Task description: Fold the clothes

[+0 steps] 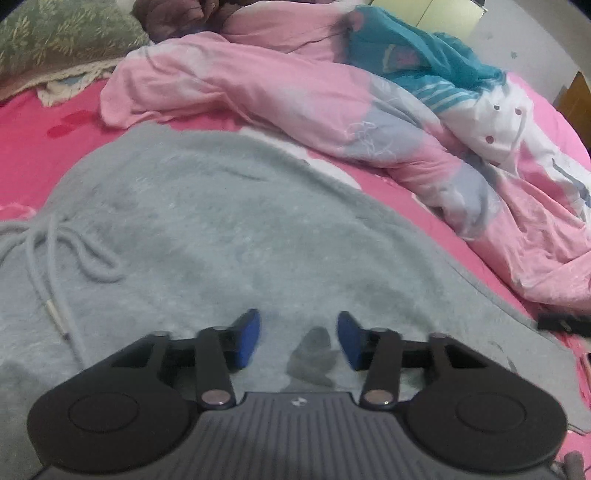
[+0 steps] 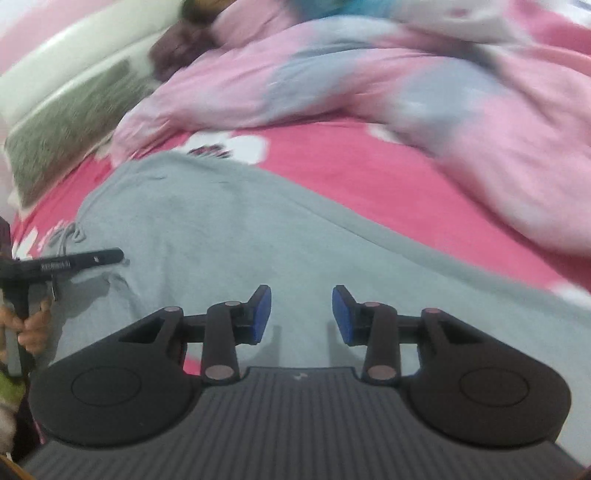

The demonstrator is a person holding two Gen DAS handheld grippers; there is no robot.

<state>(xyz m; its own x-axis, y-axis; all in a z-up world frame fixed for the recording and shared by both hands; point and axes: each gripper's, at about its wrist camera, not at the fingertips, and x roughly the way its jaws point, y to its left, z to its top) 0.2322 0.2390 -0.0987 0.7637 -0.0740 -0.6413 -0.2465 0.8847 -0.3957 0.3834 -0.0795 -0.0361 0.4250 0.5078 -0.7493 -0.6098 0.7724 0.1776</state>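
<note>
Nearest in the left wrist view, the left gripper (image 1: 298, 339) hangs just above a grey fleece garment (image 1: 207, 236), its blue-padded fingers (image 1: 248, 338) spread wide with nothing between them. In the right wrist view the right gripper (image 2: 301, 314) is likewise over the same grey fleece garment (image 2: 229, 236), fingers (image 2: 341, 315) wide apart and empty; this view is blurred. At its left edge a person's hand (image 2: 31, 325) grips the handle of the other gripper, which reaches in over the near left part of the garment.

The garment lies spread flat on a bright pink bed sheet (image 1: 33, 155), filling the near and middle of the bed. Its drawstring (image 1: 62, 243) lies looped on the left side, with a pale tip nearer the camera.

Farther off, a crumpled pink and grey-blue quilt (image 1: 280, 96) runs from the far left to the right. A teal patterned cloth (image 1: 417, 55) rests on the quilt at the far right. A green leaf-print pillow (image 1: 55, 33) sits at the far left.
</note>
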